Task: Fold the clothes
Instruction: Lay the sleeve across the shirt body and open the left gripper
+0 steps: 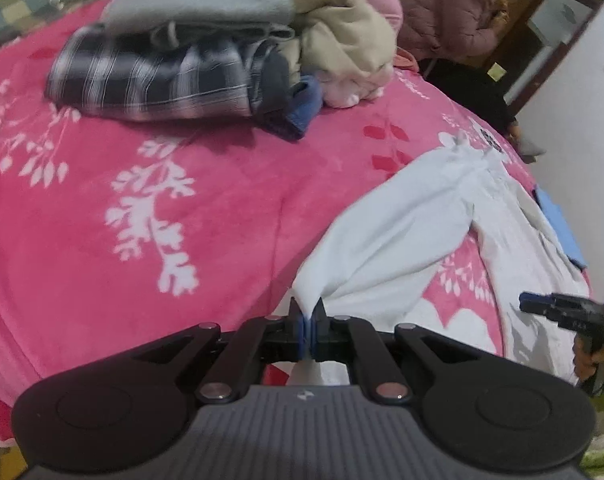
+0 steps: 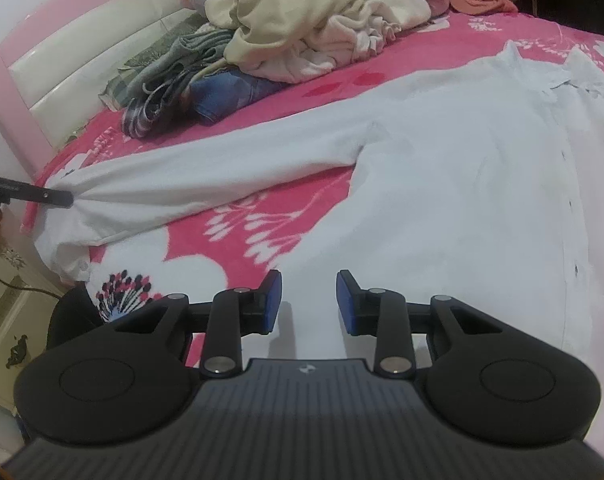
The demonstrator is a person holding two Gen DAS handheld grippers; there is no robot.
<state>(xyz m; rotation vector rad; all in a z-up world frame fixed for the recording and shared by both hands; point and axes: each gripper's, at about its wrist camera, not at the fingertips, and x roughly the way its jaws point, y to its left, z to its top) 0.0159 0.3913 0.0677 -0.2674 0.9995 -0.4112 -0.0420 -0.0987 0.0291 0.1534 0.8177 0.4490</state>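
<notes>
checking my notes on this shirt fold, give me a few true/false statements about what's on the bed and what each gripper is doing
1. The left gripper is shut on the white shirt's sleeve. True.
2. The right gripper clamps the white shirt. False: its jaws stand open over the shirt's body, pinching nothing.
3. The white shirt lies on a plain blue blanket. False: the blanket is pink with white leaf prints.
4. A pile of unfolded clothes sits beyond the shirt. True.
5. The sleeve is folded across the shirt's chest. False: it stretches out sideways, away from the body.
</notes>
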